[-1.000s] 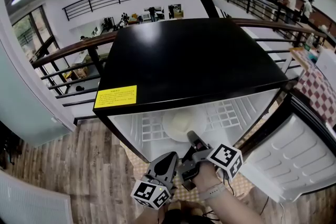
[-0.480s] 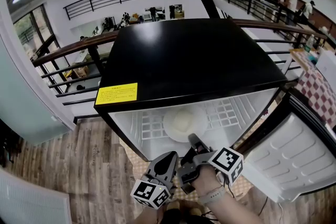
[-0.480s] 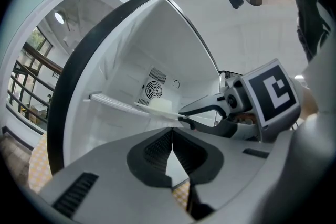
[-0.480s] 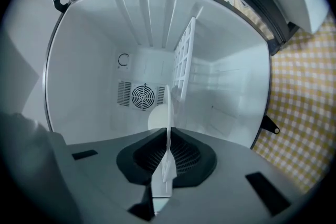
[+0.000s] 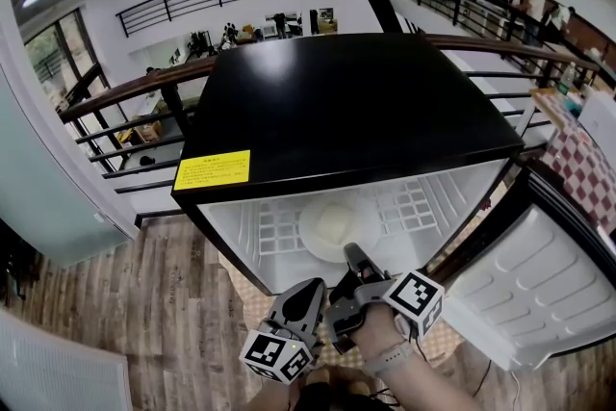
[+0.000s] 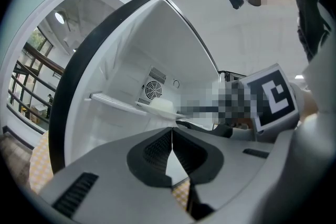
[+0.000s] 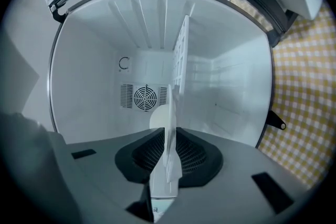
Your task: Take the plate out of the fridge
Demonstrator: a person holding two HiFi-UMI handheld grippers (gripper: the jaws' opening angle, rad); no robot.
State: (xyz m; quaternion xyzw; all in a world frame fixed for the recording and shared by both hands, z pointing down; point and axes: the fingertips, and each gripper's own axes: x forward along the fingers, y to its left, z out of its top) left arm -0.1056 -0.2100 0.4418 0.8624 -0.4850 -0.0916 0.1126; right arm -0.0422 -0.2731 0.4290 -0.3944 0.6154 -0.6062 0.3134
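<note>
A white plate [image 5: 333,226] lies on the wire shelf [image 5: 416,204] inside the open small fridge [image 5: 346,101]. My right gripper [image 5: 351,255] reaches in from the front and is shut on the plate's near rim. In the right gripper view the plate [image 7: 169,113] shows edge-on, pinched between the dark pads [image 7: 195,153] of the right gripper [image 7: 169,152]. My left gripper [image 5: 310,292] hangs just below and left of the right one, outside the fridge. Its jaws are shut with nothing between them [image 6: 171,139]. The plate [image 6: 163,108] sits ahead of it.
The fridge door [image 5: 539,289] stands open to the right. A fan grille [image 7: 146,96] is set in the fridge's back wall. A yellow checked mat [image 5: 260,308] lies on the wood floor under the fridge. A railing [image 5: 144,91] runs behind it.
Little differs: my right gripper has shifted slightly at the plate's near rim. The plate and my left gripper stay where they were.
</note>
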